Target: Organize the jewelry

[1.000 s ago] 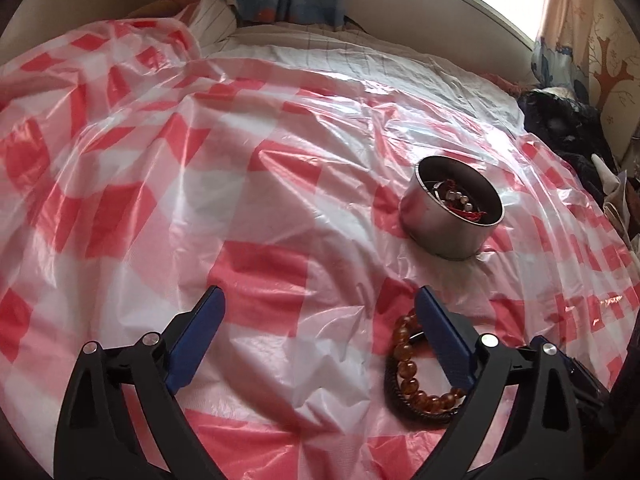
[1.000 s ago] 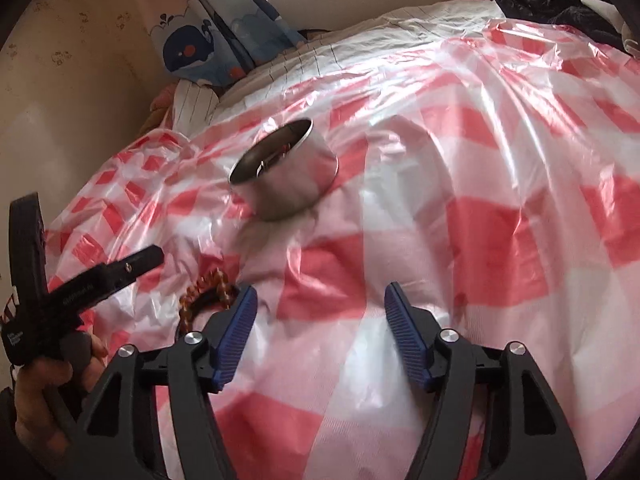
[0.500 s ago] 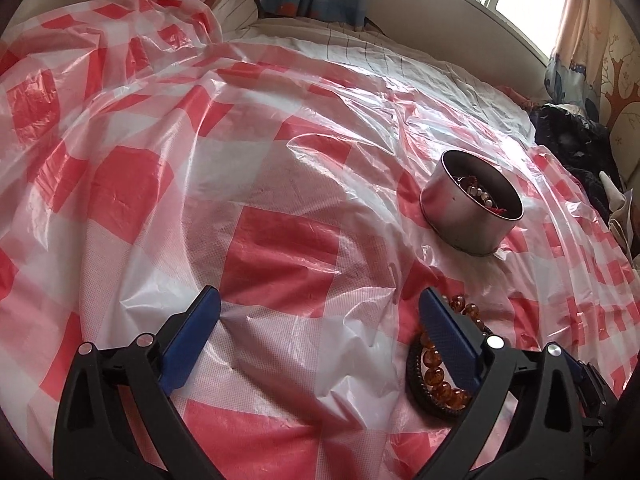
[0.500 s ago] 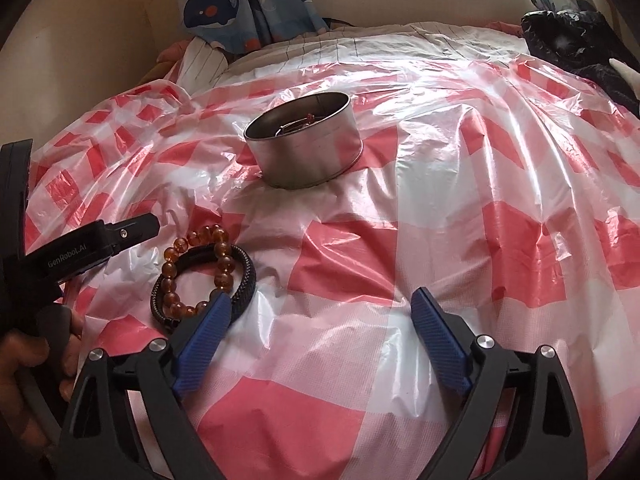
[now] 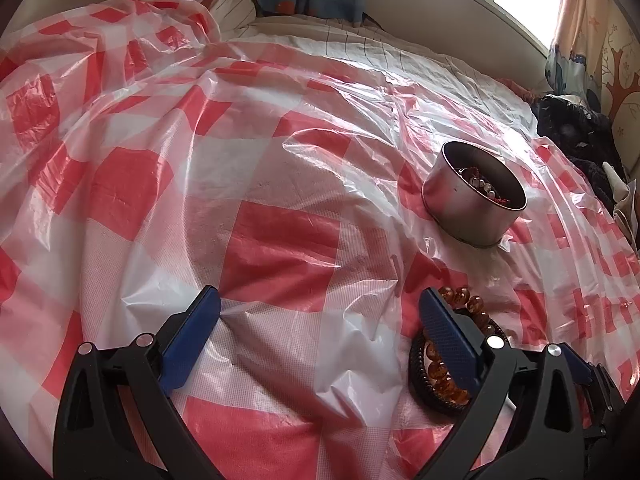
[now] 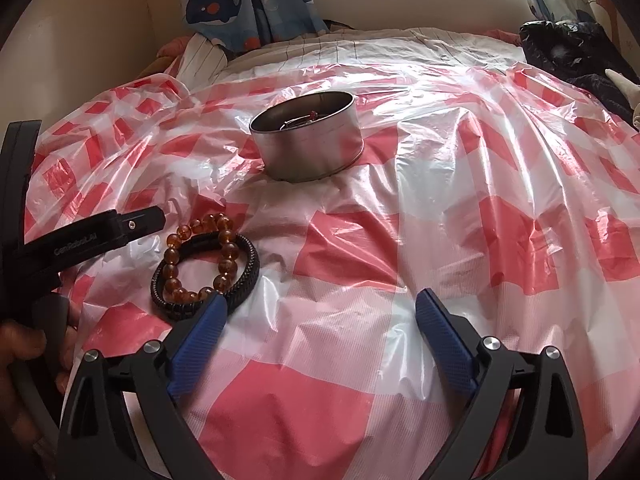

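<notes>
Amber bracelet (image 6: 200, 264) beside gaping right claw (image 6: 320, 316)

Contents of the metal tin (image 6: 312, 140) mostly hidden by its wall; bead bracelet (image 5: 444, 372) partly behind a hand-held gripper finger.

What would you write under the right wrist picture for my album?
Open right hand-held gripper above the checked plastic sheet, near an amber bead bracelet, a black braided bracelet and a metal tin.

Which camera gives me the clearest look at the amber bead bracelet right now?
The right wrist view: the amber bead bracelet lies in full sight, overlapping the black braided bracelet. In the left wrist view a finger of the left claw covers its middle.
</notes>
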Tool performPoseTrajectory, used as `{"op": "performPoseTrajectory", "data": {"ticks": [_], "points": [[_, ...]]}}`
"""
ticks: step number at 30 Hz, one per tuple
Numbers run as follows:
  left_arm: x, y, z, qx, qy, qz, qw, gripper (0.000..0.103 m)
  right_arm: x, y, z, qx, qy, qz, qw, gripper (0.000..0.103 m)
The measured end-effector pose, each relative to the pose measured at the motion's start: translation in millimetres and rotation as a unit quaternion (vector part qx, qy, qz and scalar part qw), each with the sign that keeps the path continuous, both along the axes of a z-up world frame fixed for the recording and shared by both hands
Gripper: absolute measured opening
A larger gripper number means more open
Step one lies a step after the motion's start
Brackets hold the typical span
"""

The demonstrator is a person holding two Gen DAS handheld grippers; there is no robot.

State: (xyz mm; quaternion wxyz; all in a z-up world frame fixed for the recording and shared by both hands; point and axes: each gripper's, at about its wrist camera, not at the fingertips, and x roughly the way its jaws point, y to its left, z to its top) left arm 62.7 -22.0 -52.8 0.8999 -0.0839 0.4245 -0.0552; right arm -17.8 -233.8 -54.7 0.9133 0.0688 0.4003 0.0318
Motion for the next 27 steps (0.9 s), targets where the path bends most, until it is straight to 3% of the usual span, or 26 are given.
{"op": "performPoseTrajectory", "data": {"ticks": [27], "points": [[0.2,-1.0,-1.0,0.003,0.002,0.000,1.0000,0.095,-1.8,1.0,-0.5,-0.002,-0.002,0.002,1.000,0.092]]}}
